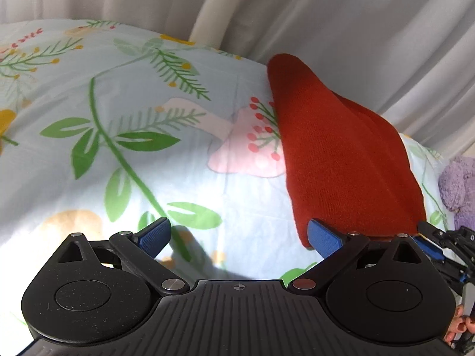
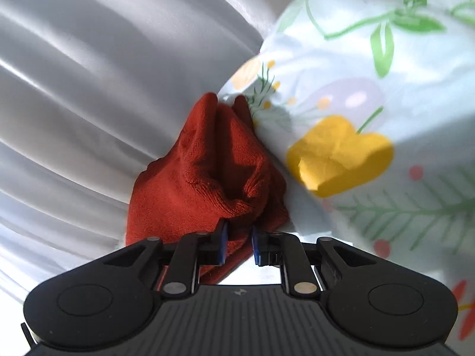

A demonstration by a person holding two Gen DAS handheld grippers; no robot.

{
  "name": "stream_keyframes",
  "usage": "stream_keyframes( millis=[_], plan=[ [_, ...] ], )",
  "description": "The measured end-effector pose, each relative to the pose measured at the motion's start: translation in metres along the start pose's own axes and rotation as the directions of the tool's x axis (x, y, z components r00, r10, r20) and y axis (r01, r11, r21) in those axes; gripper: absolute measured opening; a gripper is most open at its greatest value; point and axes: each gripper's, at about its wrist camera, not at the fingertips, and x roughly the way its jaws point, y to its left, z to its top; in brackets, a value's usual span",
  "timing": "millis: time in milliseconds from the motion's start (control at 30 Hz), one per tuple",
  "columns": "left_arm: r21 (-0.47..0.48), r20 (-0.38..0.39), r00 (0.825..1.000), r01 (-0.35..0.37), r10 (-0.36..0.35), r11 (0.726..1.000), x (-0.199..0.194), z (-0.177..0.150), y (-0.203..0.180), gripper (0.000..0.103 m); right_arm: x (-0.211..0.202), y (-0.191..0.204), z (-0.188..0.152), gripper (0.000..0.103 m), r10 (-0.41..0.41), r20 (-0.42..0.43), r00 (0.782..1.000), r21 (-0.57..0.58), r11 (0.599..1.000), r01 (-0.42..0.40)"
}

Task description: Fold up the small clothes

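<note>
While my right claw [image 2: 239, 238] pinched one red garment [image 2: 204, 175] on the bed [image 1: 118, 163], my left claw [image 1: 237, 234] gaped wide, empty, just beside it.

We held two black grippers: left gripper [image 1: 239, 238] and right gripper [image 2: 240, 244] with blue ribbed pads, silver pivot screws.

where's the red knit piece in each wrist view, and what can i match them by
Left wrist: the red knit garment lies right of centre on the floral sheet, beside the open left gripper.
Right wrist: it fills the lower centre, bunched between the right gripper's pads.
Shared landmark: the floral sheet, with white curtain folds behind.
</note>
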Motion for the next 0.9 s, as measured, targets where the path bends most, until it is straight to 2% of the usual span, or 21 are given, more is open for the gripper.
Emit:
stream_keyframes(
  millis=[33,100,133,200,300,400,467,533,600,633,700,800,867,900],
  plan=[
    [-0.027,0.025,1.0,-0.01,0.01,1.0,-0.008,0.002,0.008,0.101,-0.008,0.006,-0.001,0.033,-0.041,0.032,0.999,-0.044,0.998,0.042],
    [-0.054,0.074,0.997,-0.028,0.032,0.998,-0.02,0.012,0.019,0.101,-0.026,0.013,-0.002,0.04,-0.109,0.112,0.988,-0.094,0.988,0.119],
    [-0.063,0.093,0.995,-0.031,0.037,0.998,-0.024,0.018,0.023,0.101,-0.033,0.017,-0.001,0.041,-0.112,0.142,0.984,-0.105,0.986,0.127],
    [-0.094,0.109,0.993,-0.023,0.034,0.995,-0.024,0.029,0.026,0.101,-0.038,0.029,0.004,0.042,-0.036,0.154,0.987,-0.123,0.991,0.055],
    [-0.138,0.093,0.995,-0.017,0.03,0.99,-0.009,0.043,0.021,0.101,-0.012,0.06,0.015,0.058,0.109,0.088,0.99,-0.211,0.974,-0.089],
    [-0.131,0.087,0.995,-0.043,0.055,0.99,0.005,0.052,0.0,0.101,0.036,0.097,0.022,0.059,0.126,-0.009,0.992,-0.307,0.944,-0.122],
    [-0.111,0.108,0.992,-0.048,0.061,0.993,0.011,0.057,-0.018,0.101,0.072,0.112,0.031,0.057,0.107,-0.049,0.993,-0.337,0.934,-0.117],
    [-0.076,0.124,0.99,-0.063,0.072,0.995,0.021,0.066,-0.04,0.101,0.107,0.119,0.045,0.051,0.078,-0.086,0.993,-0.327,0.939,-0.102],
    [-0.043,0.132,0.989,-0.067,0.073,0.997,0.034,0.075,-0.062,0.101,0.132,0.121,0.058,0.051,0.034,-0.09,0.995,-0.336,0.94,-0.063],
    [-0.032,0.135,0.988,-0.065,0.068,0.997,0.041,0.079,-0.073,0.101,0.142,0.121,0.065,0.043,0.013,-0.082,0.997,-0.345,0.938,-0.04],
    [-0.021,0.143,0.988,-0.06,0.063,0.998,0.056,0.087,-0.092,0.101,0.152,0.119,0.076,0.036,-0.006,-0.056,0.998,-0.371,0.928,-0.015],
    [-0.007,0.15,0.989,-0.017,0.018,1.0,0.084,0.095,-0.114,0.101,0.155,0.103,0.085,0.036,-0.011,0.019,1.0,-0.369,0.929,0.017],
    [-0.003,0.132,0.99,-0.044,0.044,0.999,0.103,0.098,-0.123,0.101,0.151,0.085,0.086,0.028,0.011,0.056,0.998,-0.312,0.95,0.007],
    [0.006,0.13,0.989,-0.074,0.072,0.997,0.11,0.098,-0.124,0.101,0.15,0.077,0.085,0.018,0.025,0.082,0.996,-0.288,0.958,0.0]
  ],
)
